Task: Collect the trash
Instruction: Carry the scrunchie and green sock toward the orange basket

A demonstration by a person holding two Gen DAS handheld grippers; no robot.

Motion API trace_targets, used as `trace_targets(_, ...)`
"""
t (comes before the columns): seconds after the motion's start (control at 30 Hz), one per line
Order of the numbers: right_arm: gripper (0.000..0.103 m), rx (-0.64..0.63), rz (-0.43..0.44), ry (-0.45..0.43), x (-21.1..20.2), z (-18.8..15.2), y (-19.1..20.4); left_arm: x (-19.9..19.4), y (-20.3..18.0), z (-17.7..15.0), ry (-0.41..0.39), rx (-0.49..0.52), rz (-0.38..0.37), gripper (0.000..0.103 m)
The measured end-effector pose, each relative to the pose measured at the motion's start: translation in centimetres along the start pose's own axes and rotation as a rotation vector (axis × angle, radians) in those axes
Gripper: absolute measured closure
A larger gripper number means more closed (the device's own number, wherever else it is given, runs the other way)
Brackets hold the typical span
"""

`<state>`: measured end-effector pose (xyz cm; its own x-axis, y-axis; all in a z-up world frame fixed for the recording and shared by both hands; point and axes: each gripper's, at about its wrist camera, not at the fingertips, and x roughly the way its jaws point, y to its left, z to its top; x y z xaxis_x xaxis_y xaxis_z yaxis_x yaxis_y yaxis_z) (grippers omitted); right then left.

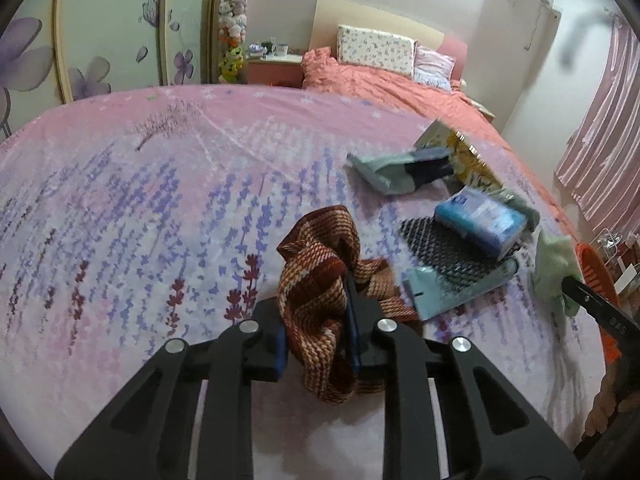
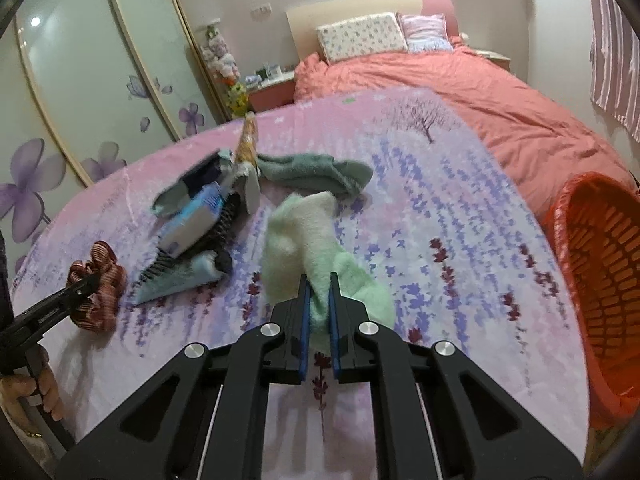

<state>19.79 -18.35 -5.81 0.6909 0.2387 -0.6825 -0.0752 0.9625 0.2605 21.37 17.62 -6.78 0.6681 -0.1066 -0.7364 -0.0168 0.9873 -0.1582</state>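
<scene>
Two items are getting lifted: left gripper [image 1: 316, 316] clenching brown woven cloth [image 1: 320, 272]; right gripper [image 2: 319, 300] pinching pale green cloth [image 2: 316, 240]; orange basket [image 2: 600, 280] far right looking empty; pile [image 2: 200, 216] waiting mid-bed.

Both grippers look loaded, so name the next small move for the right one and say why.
Probably carry the right gripper rightward over the orange basket and release there: it is shut on the pale green cloth, lifted off the bed sheet, and the basket's mouth stands open beside the bed.
</scene>
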Motion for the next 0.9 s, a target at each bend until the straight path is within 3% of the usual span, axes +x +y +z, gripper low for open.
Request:
trace_targets(0.2, 0.095, 0.004, -0.007, -0.092, -3.8, 0.7, -0.4, -3.4, -1.7, 1.1, -0.074, 0.027, -0.019, 0.081)
trace_targets(0.53, 0.095, 0.025, -0.069, -0.236, -9.5, 1.2, -2.2, -8.3, -8.8, 2.2, -0.163, 0.128, -0.106, 0.081)
trace_targets(0.9, 0.095, 0.063, -0.221, -0.350, -13.4, 0.8, -6.6, -9.6, -18.3, 2.2, -0.190, 0.244, -0.229, 0.081)
